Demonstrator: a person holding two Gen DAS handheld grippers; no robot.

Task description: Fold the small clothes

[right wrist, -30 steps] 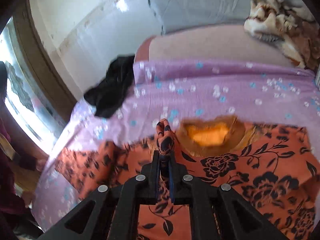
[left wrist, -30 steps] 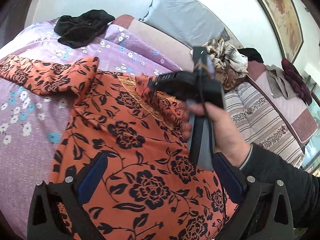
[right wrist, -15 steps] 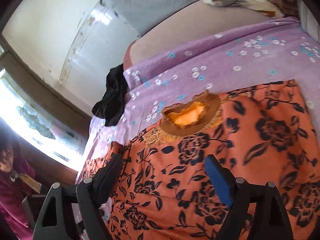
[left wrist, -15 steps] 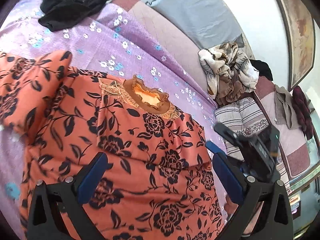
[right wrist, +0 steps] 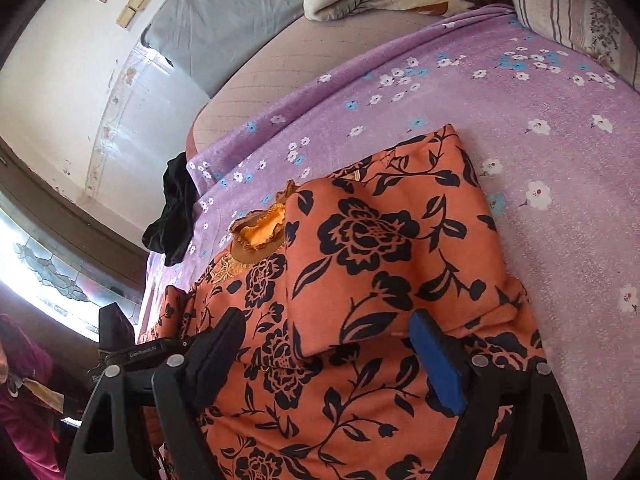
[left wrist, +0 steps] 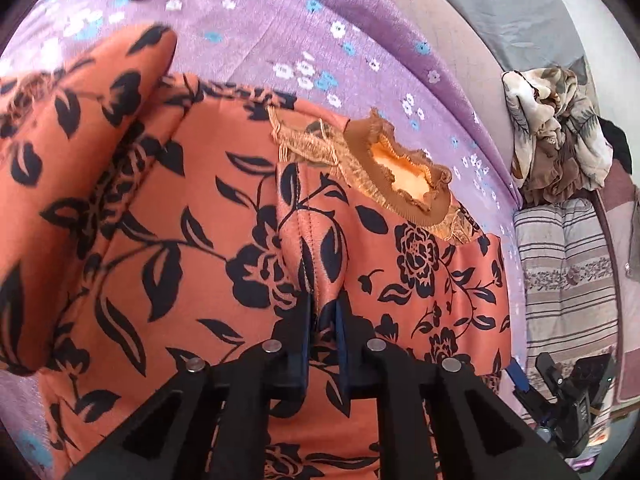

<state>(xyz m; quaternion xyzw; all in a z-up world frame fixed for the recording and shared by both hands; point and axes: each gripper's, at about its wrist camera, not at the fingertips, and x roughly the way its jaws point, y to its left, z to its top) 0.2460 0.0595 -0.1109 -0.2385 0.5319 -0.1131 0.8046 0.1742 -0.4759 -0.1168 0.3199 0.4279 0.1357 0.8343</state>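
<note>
An orange top with black flowers [left wrist: 192,216] lies on the purple flowered bedsheet [left wrist: 360,20], its brown ruffled collar [left wrist: 396,176] toward the pillows. One sleeve is folded across the body [right wrist: 376,256]. My left gripper [left wrist: 323,312] is shut on a pinched fold of the top's cloth just below the collar. My right gripper [right wrist: 328,340] is open and empty, its fingers straddling the folded sleeve's lower edge. The right gripper also shows at the lower right of the left wrist view [left wrist: 560,396].
A black garment [right wrist: 172,212] lies at the sheet's far corner. A grey pillow [right wrist: 240,12], a crumpled beige floral blanket [left wrist: 556,136] and a striped cushion [left wrist: 568,272] sit at the bed's head and side. A window [right wrist: 44,276] is at the left.
My left gripper was open above the top and has now closed on a fold of cloth below the collar. My right gripper let go of the sleeve and drew back, staying open.
</note>
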